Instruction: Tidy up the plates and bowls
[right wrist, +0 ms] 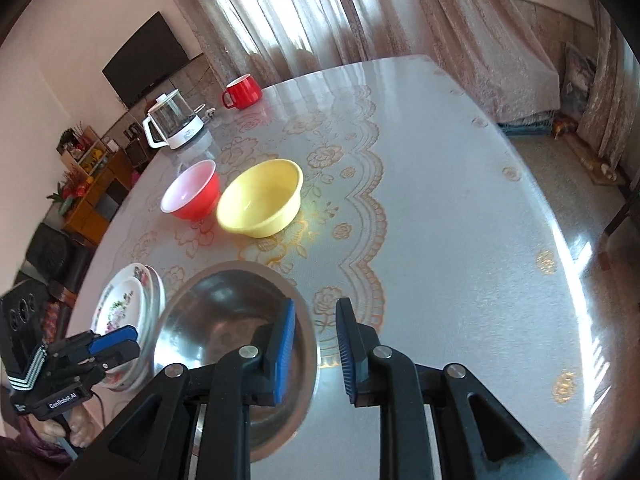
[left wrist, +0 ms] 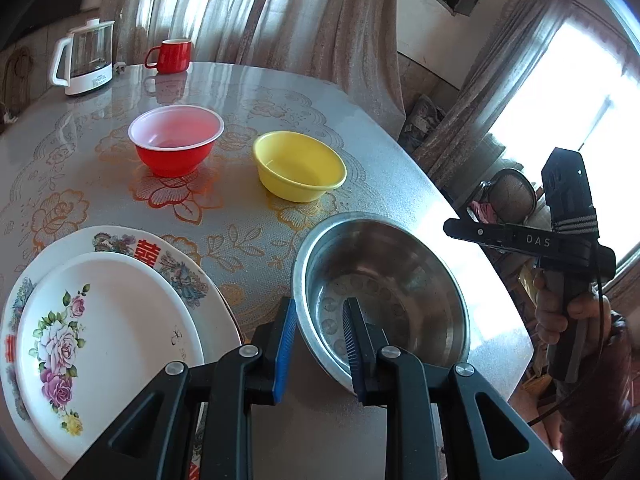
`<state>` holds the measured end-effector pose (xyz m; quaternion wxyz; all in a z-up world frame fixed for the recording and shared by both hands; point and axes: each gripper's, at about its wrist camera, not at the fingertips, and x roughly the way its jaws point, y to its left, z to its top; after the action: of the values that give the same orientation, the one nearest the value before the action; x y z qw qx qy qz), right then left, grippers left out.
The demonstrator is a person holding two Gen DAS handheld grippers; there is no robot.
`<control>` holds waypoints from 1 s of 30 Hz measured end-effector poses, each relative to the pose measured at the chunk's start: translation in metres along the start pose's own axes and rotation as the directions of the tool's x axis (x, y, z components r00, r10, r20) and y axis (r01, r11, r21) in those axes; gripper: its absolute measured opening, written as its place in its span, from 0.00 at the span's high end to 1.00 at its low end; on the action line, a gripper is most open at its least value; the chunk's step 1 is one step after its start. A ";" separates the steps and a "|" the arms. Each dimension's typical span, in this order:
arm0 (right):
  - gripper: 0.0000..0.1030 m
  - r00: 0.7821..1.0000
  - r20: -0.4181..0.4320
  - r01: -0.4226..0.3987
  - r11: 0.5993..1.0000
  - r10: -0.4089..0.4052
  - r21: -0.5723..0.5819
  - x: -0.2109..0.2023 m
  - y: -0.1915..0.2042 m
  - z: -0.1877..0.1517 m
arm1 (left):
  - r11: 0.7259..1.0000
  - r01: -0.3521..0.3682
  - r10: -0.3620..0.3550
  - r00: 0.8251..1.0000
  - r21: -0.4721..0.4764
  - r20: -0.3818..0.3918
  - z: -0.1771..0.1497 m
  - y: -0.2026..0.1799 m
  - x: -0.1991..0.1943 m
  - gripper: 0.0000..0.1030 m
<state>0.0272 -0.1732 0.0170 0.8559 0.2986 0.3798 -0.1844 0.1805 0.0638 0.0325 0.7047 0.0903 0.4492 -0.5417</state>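
Steel bowl (left wrist: pixel 384 288) is seen at the near edge of the table (left wrist: pixel 248 92), its near rim straddled by the left gripper (left wrist: pixel 320 344): one blue ribbed pad (left wrist: pixel 286 348) stands outside the wall and the other inside, with a gap visible on both sides, so the jaws are parted and nothing is clamped. The rim's lowest part is hidden behind the black finger mounts. The bowl is round, polished and empty, with a ring of stamped circles on its floor.

The right gripper (right wrist: pixel 316 344) is held over the bowl's far-right rim; its jaws are slightly apart and no rim is pressed between them. Its left pad overlaps the bowl in the view; whether it touches cannot be told.

Left of the left jaws, a white flowered plate (left wrist: pixel 108 332) is stacked on a larger patterned plate (left wrist: pixel 176 260), both cut off by the frame. Beyond the jaws, an empty yellow bowl (left wrist: pixel 300 166) and an empty red bowl (left wrist: pixel 176 140) with a pale inside are set side by side, apart. Further off stand a red mug (left wrist: pixel 170 56) and a glass kettle (left wrist: pixel 84 60).
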 end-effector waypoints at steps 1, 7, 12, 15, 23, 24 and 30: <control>0.80 1.000 -0.009 -0.011 1.000 0.011 0.001 0.007 0.001 0.002 | 1.000 0.001 -0.001 1.000 -0.017 0.001 0.003 0.003 0.001 0.76; 0.80 0.996 -0.074 -0.048 0.999 0.049 0.016 0.047 0.010 0.023 | 0.996 -0.052 0.052 0.999 -0.073 0.001 0.025 0.014 0.012 0.76; 0.80 0.993 -0.091 -0.072 0.996 0.076 0.049 0.072 0.013 0.054 | 0.989 -0.085 0.081 0.996 -0.119 -0.037 0.044 0.023 0.031 0.76; 0.80 0.992 -0.106 -0.061 0.996 0.068 0.060 0.089 0.013 0.071 | 0.986 -0.091 0.085 0.995 -0.139 -0.050 0.051 0.027 0.041 0.76; 0.87 0.989 -0.142 -0.042 0.998 0.049 0.054 0.128 0.011 0.096 | 0.983 -0.138 0.130 0.989 -0.124 -0.072 0.067 0.033 0.059 0.76; 0.89 0.989 -0.140 -0.037 0.998 0.042 0.041 0.130 0.012 0.097 | 0.983 -0.139 0.131 0.989 -0.123 -0.074 0.068 0.033 0.061 0.76; 0.92 0.985 -0.155 -0.075 0.997 0.069 -0.028 0.119 0.018 0.088 | 0.984 -0.135 0.125 0.988 -0.115 -0.092 0.072 0.033 0.069 0.76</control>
<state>0.1609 -0.2275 -0.0200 0.8350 0.3110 0.4368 -0.1233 0.2471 -0.0146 0.0117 0.7231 0.0997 0.5037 -0.4620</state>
